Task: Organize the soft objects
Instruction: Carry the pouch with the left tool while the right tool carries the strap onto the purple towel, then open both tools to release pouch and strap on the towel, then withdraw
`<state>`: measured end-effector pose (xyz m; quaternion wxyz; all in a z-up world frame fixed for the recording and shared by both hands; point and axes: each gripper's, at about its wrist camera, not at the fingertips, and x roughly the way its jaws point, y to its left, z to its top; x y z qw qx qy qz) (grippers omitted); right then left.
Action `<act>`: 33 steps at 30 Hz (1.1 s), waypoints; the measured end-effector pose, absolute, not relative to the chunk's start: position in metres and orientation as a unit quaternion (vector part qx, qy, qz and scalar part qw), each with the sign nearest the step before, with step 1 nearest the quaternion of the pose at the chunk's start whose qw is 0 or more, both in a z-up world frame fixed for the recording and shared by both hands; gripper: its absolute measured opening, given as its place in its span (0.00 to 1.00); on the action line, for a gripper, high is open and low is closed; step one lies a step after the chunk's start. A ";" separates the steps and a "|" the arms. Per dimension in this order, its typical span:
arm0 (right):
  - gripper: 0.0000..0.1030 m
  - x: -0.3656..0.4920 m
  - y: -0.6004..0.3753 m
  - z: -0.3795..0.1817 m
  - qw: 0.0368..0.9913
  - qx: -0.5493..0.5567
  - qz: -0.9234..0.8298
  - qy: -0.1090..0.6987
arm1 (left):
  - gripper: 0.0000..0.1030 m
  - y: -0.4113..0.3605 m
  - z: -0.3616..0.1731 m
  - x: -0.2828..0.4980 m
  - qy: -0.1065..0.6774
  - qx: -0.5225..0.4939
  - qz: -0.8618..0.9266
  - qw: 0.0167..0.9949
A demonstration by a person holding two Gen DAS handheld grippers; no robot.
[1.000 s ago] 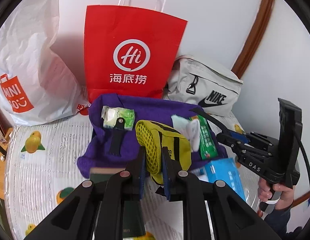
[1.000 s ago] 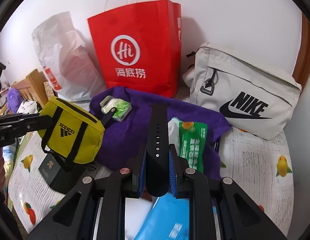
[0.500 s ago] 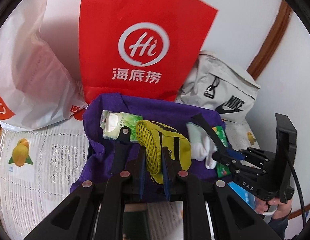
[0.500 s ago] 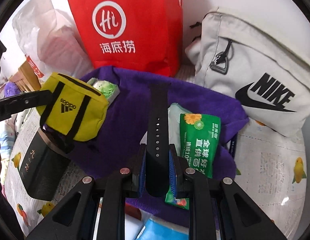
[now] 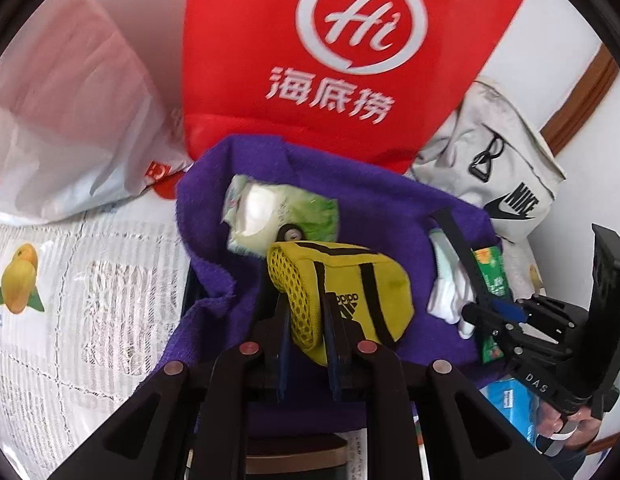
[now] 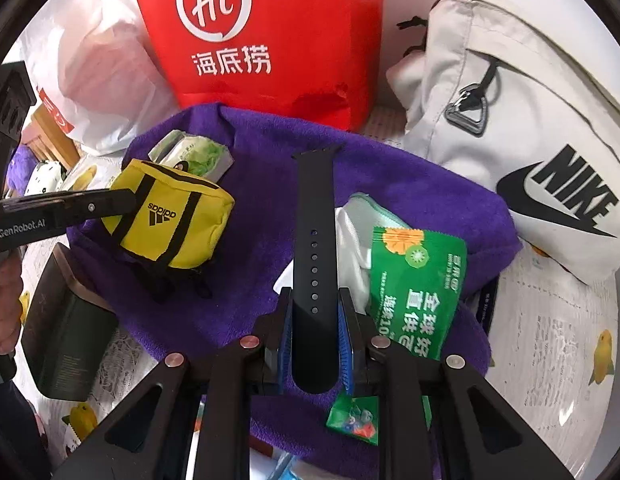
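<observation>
Where purple towel (image 6: 410, 184) lies, fruit-print tablecloth (image 5: 69, 280), white wall (image 5: 550, 60)

The left black two-finger gripper (image 5: 305, 332) has its jaws closed on the mesh end of a small yellow fabric pouch with black straps (image 5: 342, 280), holding it out ahead. To its right, the right black two-finger gripper (image 6: 314, 320) clamps a black perforated rubber watch strap (image 6: 314, 240) that points straight forward between its fingers.

Red bag (image 6: 265, 32) and Nike pouch (image 6: 518, 128) wall off the purple towel (image 6: 410, 184) behind.
</observation>
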<state>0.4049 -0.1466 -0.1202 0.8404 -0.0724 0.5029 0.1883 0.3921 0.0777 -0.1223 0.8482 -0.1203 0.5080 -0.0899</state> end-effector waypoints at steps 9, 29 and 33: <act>0.35 0.406 -0.142 -0.122 0.837 -0.070 0.200 0.504 | 0.29 0.075 -0.132 0.394 0.529 -0.102 -0.076 0.839; 0.46 0.323 -0.167 -0.062 0.866 -0.039 0.207 0.454 | 0.55 0.071 -0.059 0.314 0.456 -0.039 -0.031 0.889; 0.46 0.288 -0.161 -0.063 0.865 -0.054 0.212 0.452 | 0.55 0.073 -0.053 0.287 0.456 -0.052 -0.039 0.888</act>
